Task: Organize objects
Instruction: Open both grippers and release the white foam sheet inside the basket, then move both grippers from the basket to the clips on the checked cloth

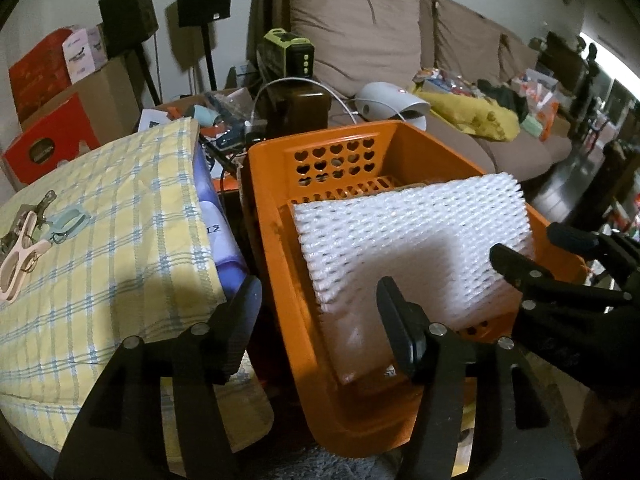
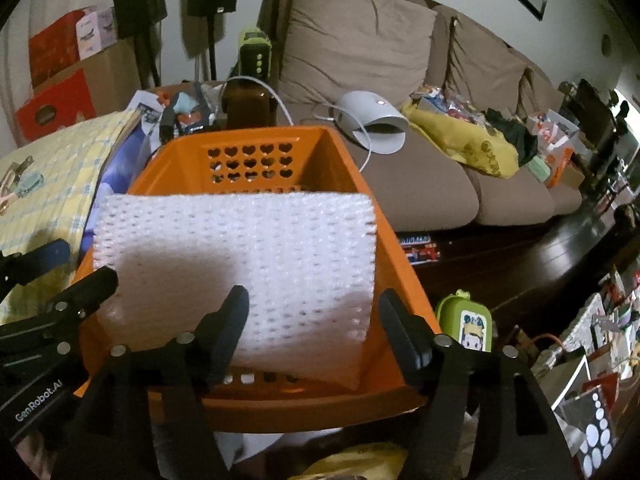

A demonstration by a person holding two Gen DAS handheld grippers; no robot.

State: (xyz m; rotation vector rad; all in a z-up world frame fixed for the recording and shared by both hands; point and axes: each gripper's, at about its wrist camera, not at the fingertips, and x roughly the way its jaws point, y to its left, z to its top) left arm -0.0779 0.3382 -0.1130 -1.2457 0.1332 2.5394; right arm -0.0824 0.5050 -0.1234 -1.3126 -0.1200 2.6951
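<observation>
While I hold both claws over the basket:
Basket (image 2: 256,148): one, orange.
Foam sheet (image 2: 240,264): one, lying inside it.
Left claw (image 1: 316,324): spread, pinching nothing.
Right claw (image 2: 312,332): spread, sheet below, untouched.
Clips (image 1: 24,248): several on cloth (image 1: 120,248).

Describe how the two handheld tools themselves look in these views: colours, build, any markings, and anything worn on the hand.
Both tools are matte black. The left tool and right tool each have two flat, paddle-like fingers on angular linkage arms joined by round silver pins. In the right wrist view, white "GenRobot.AI" lettering runs along the left tool's body. The hand behind the right tool wears a black glove. No cables show.
</observation>
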